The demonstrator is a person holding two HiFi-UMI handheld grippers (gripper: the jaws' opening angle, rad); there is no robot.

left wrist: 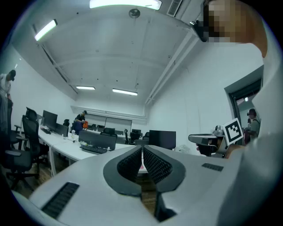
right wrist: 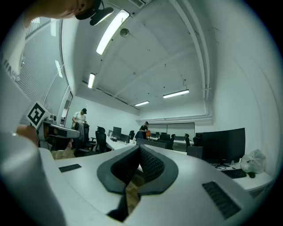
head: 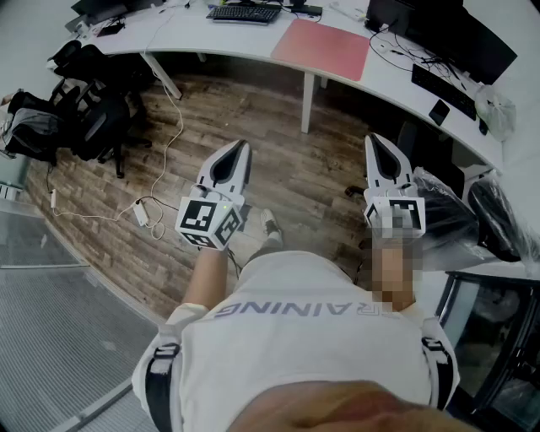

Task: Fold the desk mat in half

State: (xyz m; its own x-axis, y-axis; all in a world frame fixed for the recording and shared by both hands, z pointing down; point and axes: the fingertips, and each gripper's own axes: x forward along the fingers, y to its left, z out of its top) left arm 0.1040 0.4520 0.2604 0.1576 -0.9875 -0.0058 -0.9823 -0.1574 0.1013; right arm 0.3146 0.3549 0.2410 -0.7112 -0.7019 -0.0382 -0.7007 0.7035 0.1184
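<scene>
1. Left gripper (head: pixel 242 145): held level above the floor (head: pixel 278 110), pointing toward the desk (head: pixel 202 38). In the left gripper view its jaws are pressed together along their ribbed pads, with nothing between them (left wrist: pixel 142 149)
2. Right gripper (head: pixel 372 139): held level alongside the left one, apart from it, pointing the same way. In the right gripper view its jaws are likewise pressed together and empty (right wrist: pixel 139 149)
3. Mat (head: pixel 322 48): pink, lying flat and unfolded on the white curved desk, well apart from both grippers. Its near edge runs close to the desk's front edge
4. Keyboard (head: pixel 243 13): black, on the desk to the left of the mat, not touching it
5. Monitors (head: pixel 460 34): dark, standing on the desk at the right of the mat
6. Chairs (head: pixel 93 118): black, grouped on the floor at the far left
7. Cable (head: pixel 173 126): white, trailing from the desk across the wooden floor toward the left gripper's side
</scene>
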